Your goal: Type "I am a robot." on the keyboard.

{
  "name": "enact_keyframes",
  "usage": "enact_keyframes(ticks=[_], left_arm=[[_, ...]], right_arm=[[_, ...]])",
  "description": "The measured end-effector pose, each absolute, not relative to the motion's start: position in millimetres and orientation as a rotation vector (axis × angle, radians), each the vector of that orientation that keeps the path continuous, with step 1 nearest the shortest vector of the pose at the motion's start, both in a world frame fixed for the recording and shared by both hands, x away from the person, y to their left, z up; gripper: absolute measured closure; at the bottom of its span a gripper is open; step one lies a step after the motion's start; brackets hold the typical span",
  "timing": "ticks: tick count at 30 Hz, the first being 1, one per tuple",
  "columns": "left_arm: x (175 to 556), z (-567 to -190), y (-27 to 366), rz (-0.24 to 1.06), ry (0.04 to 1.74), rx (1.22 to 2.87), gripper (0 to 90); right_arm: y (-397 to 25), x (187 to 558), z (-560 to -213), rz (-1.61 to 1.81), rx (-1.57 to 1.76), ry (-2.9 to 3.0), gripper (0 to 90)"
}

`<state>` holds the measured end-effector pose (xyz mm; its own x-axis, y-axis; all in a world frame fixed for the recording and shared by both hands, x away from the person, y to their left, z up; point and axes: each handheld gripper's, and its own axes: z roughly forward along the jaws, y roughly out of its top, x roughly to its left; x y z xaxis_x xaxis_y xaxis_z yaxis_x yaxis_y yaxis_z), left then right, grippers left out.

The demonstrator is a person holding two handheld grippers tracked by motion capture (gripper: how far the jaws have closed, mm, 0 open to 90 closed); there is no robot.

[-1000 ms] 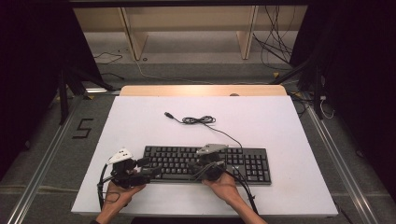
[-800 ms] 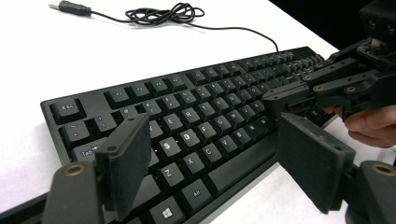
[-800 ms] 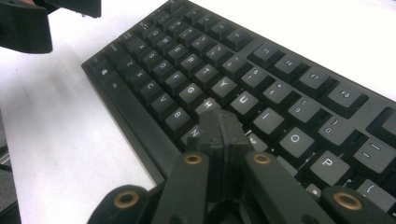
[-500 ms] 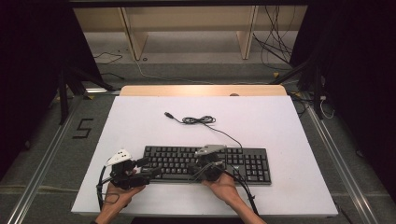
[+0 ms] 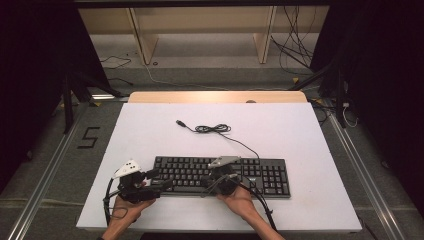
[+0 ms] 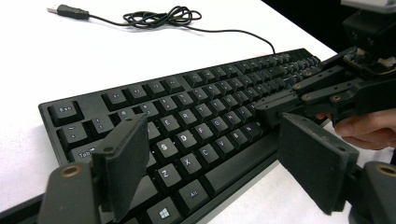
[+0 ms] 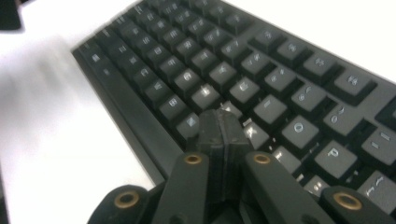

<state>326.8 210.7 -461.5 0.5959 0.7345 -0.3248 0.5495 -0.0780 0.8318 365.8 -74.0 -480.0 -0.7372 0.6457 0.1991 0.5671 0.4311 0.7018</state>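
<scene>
Two claws work at one black keyboard (image 5: 220, 175) lying flat near the front edge of the white worktop (image 5: 300, 130) in the high view — its cable (image 5: 215, 129) trails away behind it. From the left gripper view, the left claw (image 6: 224, 163) gapes wide, empty, over the letter keys; the board looks stiff, light, best gripped by its thin front rim. Right gripper view: the right claw (image 7: 223, 133) is pressed closed, holding nothing, tip on a key.

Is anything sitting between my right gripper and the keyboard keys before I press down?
Nothing visible does. The right gripper, jaws shut together, hangs directly over the keyboard keys with only air between. The left gripper stands open over the keyboard's left end, off to the side.
</scene>
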Motion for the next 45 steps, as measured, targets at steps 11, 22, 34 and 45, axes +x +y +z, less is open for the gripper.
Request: enact_keyframes(ticks=[11,22,34,45], left_arm=[[327.0,-461.7,211.6,0.220,1.059,1.750,24.7],[327.7,-461.6,213.9,0.230,1.062,1.740,24.6],[327.8,-461.6,215.0,0.243,1.062,1.738,24.6],[328.4,-461.9,215.7,0.245,1.064,1.737,24.7]], right_arm=[[-72.3,362.9,-481.3,1.187,1.086,2.551,90.0],[-81.6,363.3,-470.3,1.340,1.122,2.514,74.2],[-86.2,363.7,-459.1,1.415,1.123,2.519,43.1],[-81.7,357.3,-455.8,1.449,1.084,2.536,39.7]])
